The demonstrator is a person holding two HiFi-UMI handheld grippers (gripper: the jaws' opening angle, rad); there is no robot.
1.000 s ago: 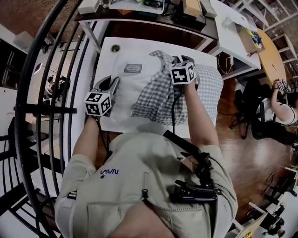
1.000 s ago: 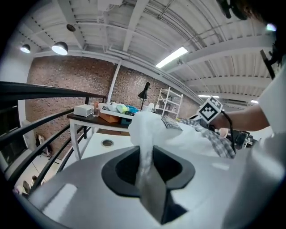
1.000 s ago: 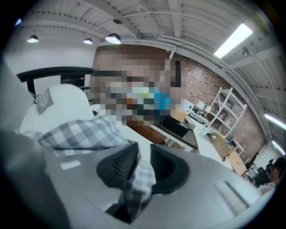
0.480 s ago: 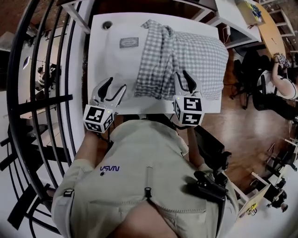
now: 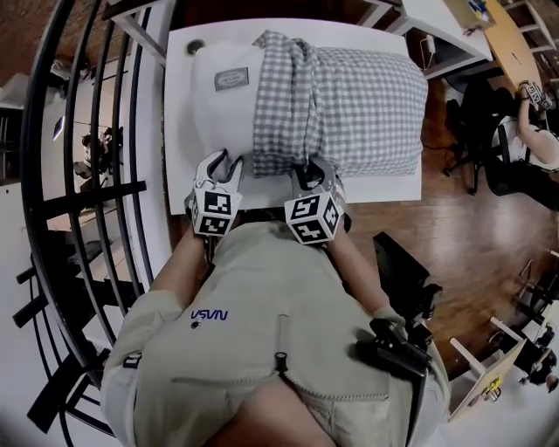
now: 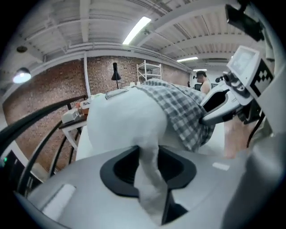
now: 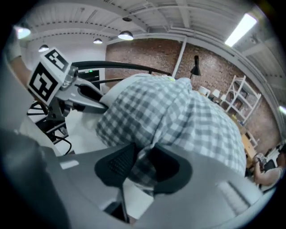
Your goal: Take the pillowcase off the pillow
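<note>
A white pillow (image 5: 223, 105) lies on the white table (image 5: 178, 131), and a grey-checked pillowcase (image 5: 349, 96) covers its right part and is bunched at the middle. My left gripper (image 5: 220, 166) is at the pillow's near edge. In the left gripper view its jaws (image 6: 149, 165) are closing, pinching a fold of the white pillow (image 6: 120, 116). My right gripper (image 5: 313, 170) is beside it at the pillowcase's near hem. In the right gripper view its jaws (image 7: 143, 167) are opening with checked cloth (image 7: 178, 120) between them.
A black curved railing (image 5: 79, 175) runs along the left. Wooden floor (image 5: 454, 218) lies to the right, with an office chair (image 5: 485, 148) and a seated person (image 5: 537, 122). Another desk (image 5: 437, 26) stands at the back right.
Both grippers have come back to the pillow's near edge. The right one left the far side of the pillowcase, and the left one moved right onto the pillow's corner.
</note>
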